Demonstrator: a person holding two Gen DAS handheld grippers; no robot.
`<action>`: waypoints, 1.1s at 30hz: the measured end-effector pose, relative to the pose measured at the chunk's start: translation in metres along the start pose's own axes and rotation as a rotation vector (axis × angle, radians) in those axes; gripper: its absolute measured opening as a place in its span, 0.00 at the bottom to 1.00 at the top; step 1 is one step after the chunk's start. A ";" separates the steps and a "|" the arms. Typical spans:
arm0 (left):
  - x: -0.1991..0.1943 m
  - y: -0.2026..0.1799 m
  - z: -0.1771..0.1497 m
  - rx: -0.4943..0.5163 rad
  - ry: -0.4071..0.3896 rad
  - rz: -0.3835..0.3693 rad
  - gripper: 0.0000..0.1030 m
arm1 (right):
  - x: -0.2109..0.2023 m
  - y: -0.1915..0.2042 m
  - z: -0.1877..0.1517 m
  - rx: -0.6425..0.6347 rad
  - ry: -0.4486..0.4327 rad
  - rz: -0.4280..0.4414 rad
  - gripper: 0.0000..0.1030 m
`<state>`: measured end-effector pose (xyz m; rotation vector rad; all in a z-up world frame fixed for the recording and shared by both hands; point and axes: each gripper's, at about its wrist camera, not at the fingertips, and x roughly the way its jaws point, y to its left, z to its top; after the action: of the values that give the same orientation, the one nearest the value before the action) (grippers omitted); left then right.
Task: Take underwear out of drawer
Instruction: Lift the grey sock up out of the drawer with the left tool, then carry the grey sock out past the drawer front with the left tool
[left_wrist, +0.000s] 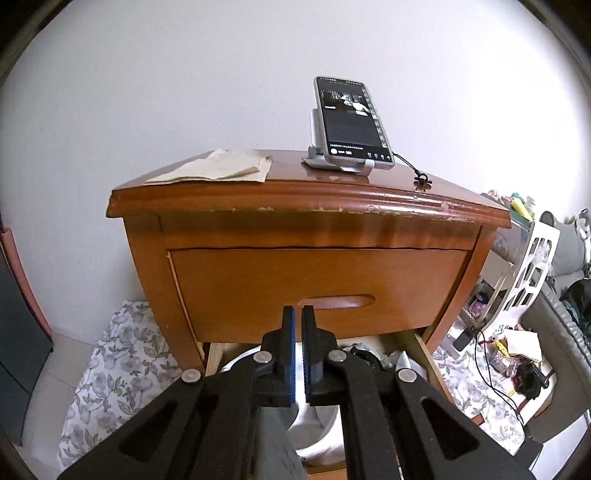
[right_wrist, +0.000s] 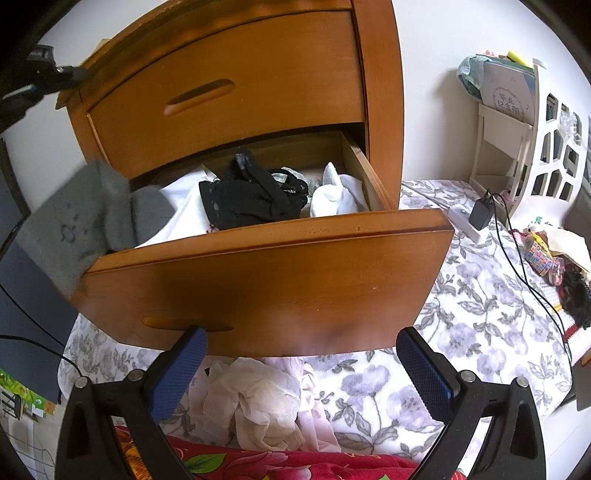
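I held soft grey underwear (right_wrist: 74, 225) over the open brown wooden drawer (right_wrist: 266, 280).
My left gripper (left_wrist: 298, 314) fingers were clamped on it; right gripper (right_wrist: 301, 345) fingers stood apart.

In the right wrist view, a pale card or booklet (right_wrist: 509, 95) standing on the white shelf (right_wrist: 496, 133) beside the nightstand carries Chinese characters inside a round floral ring, reading 毕业纪念册. In the left wrist view, the phone (left_wrist: 352, 122) on its stand shows small screen text, too fine to read.
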<state>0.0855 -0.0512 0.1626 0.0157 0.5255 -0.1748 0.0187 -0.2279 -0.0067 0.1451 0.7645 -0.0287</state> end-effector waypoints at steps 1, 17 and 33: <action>0.001 0.001 -0.001 0.005 0.013 -0.002 0.02 | 0.000 0.000 0.000 0.000 0.000 -0.002 1.00; 0.090 0.080 -0.067 -0.292 0.467 -0.007 0.45 | 0.000 0.001 0.001 0.004 0.004 -0.009 1.00; 0.119 0.077 -0.101 -0.387 0.543 -0.064 0.22 | 0.000 0.001 0.000 0.002 0.008 -0.013 1.00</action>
<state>0.1494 0.0110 0.0138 -0.3399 1.0956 -0.1274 0.0190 -0.2267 -0.0063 0.1421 0.7730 -0.0416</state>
